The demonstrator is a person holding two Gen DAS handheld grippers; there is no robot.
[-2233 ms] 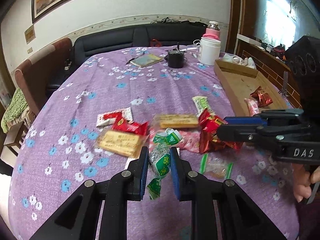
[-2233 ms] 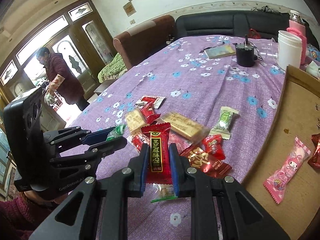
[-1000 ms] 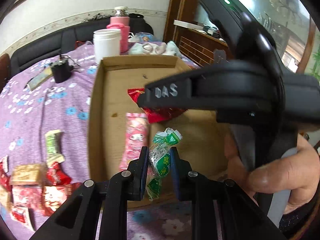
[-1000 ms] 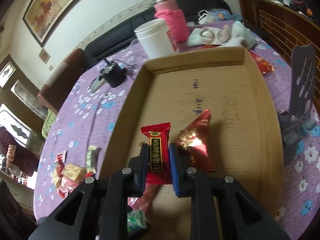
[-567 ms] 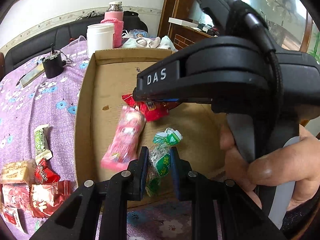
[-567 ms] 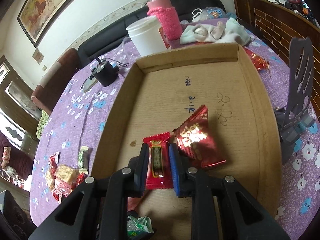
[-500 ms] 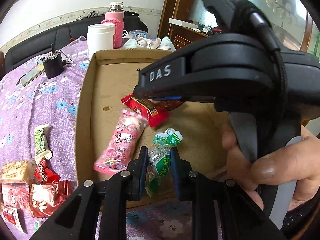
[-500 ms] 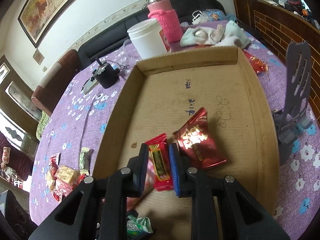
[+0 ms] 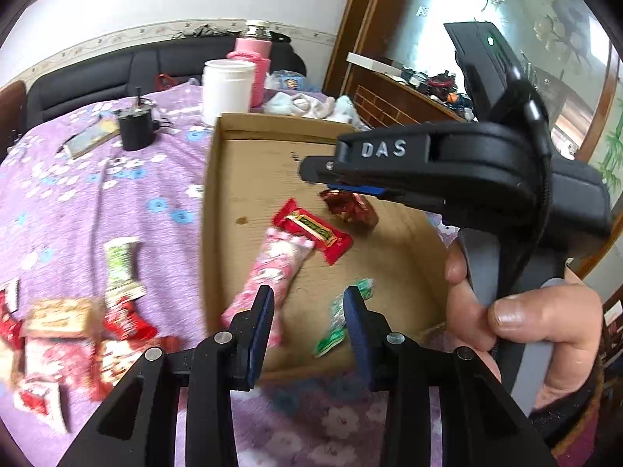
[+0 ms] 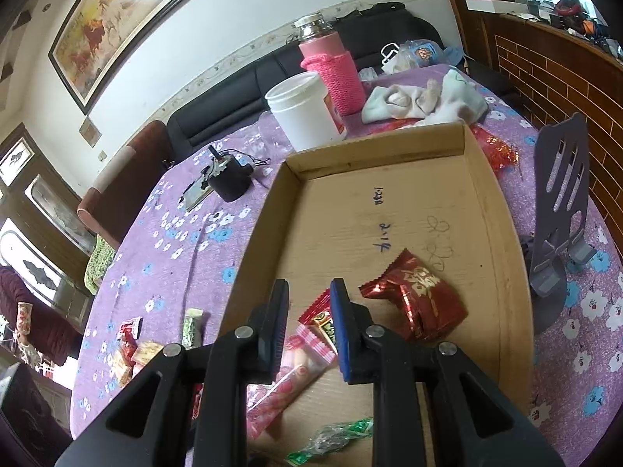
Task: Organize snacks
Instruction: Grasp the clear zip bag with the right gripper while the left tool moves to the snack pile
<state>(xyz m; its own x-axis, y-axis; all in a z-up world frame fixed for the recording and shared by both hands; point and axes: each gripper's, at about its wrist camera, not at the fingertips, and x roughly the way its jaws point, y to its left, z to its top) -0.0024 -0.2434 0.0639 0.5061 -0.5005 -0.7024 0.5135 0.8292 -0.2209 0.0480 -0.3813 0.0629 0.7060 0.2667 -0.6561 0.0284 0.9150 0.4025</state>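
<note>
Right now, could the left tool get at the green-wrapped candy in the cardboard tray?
Probably yes. The green-wrapped candy lies loose on the cardboard tray floor beside the left tool, whose jaws are opening with nothing pressed between them. Nothing covers it.

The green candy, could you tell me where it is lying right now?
The green candy lies in the cardboard tray near its front edge, right of the pink snack.

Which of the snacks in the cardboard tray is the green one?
The green-and-clear wrapped candy, lying nearest the tray's front edge; the other three are pink or red.
</note>
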